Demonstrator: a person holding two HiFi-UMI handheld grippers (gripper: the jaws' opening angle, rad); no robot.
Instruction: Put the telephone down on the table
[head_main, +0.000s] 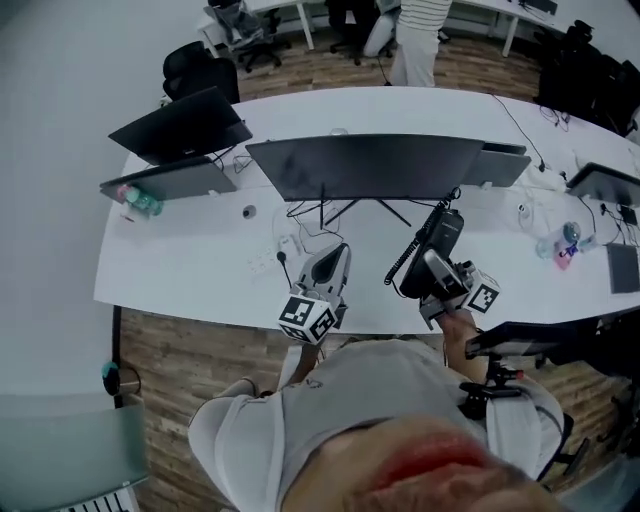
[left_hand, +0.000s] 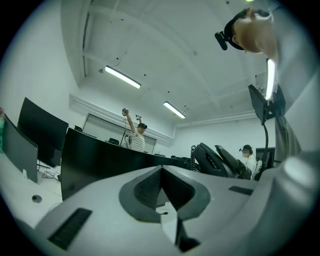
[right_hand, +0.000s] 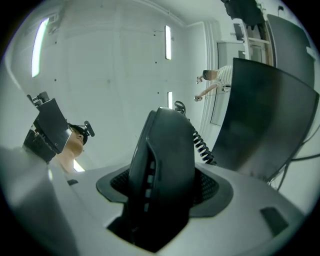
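Observation:
A black telephone (head_main: 441, 238) with a coiled cord (head_main: 403, 263) is held up over the white table (head_main: 200, 262), just in front of the wide monitor (head_main: 365, 165). My right gripper (head_main: 432, 270) is shut on it. In the right gripper view the telephone (right_hand: 162, 170) fills the space between the jaws of the right gripper (right_hand: 165, 150), which points upward at the ceiling. My left gripper (head_main: 330, 263) hovers near the table's front edge, to the telephone's left, with its jaws together and nothing in them. In the left gripper view, the left gripper (left_hand: 161, 170) tilts upward and the telephone (left_hand: 215, 160) shows at the right.
Cables and a small plug (head_main: 292, 240) lie under the wide monitor. Two dark screens (head_main: 180, 128) stand at the table's left end, and small items and a screen (head_main: 605, 185) at the right. A person (head_main: 415, 40) stands behind the table. A chair arm (head_main: 530, 340) is at my right.

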